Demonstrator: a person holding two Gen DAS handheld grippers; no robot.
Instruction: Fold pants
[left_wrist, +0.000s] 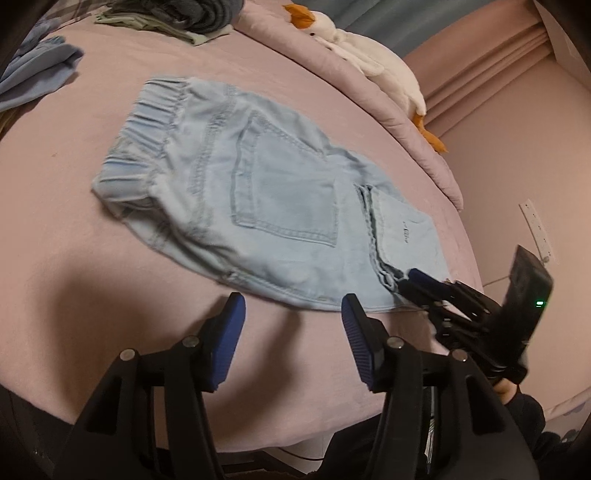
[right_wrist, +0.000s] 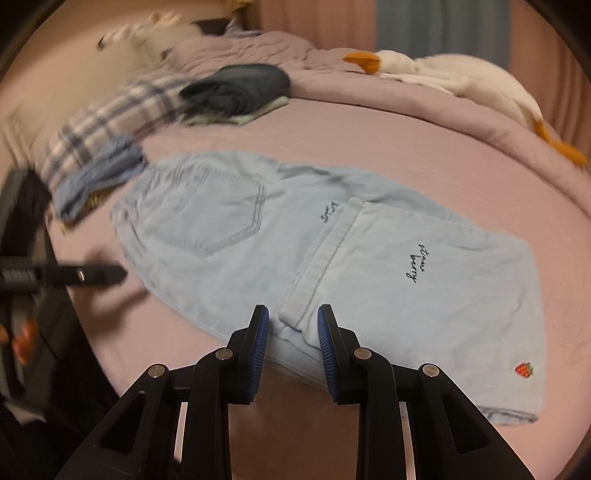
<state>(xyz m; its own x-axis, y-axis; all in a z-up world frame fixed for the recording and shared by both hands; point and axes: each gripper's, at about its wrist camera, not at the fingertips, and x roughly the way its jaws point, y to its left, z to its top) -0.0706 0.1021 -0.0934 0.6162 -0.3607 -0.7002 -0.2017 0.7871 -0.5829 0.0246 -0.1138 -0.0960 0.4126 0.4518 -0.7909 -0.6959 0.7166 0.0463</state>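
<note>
Light blue denim pants (left_wrist: 266, 199) lie folded flat on the pink bed, waistband at the far left, leg cuffs folded back over the seat at the right; they also show in the right wrist view (right_wrist: 332, 254). My left gripper (left_wrist: 293, 310) is open and empty, just short of the pants' near edge. My right gripper (right_wrist: 293, 317) is open, its pads either side of the folded cuff hem at the near edge, not closed on it. It also shows in the left wrist view (left_wrist: 417, 282) at the pants' right corner.
A white goose plush (left_wrist: 354, 48) lies on the rumpled pink duvet at the back right. Folded dark and green clothes (left_wrist: 184, 18) sit at the back. A blue garment (left_wrist: 33, 74) lies at the left. A plaid cloth (right_wrist: 110, 122) lies left. The bed edge runs along the right.
</note>
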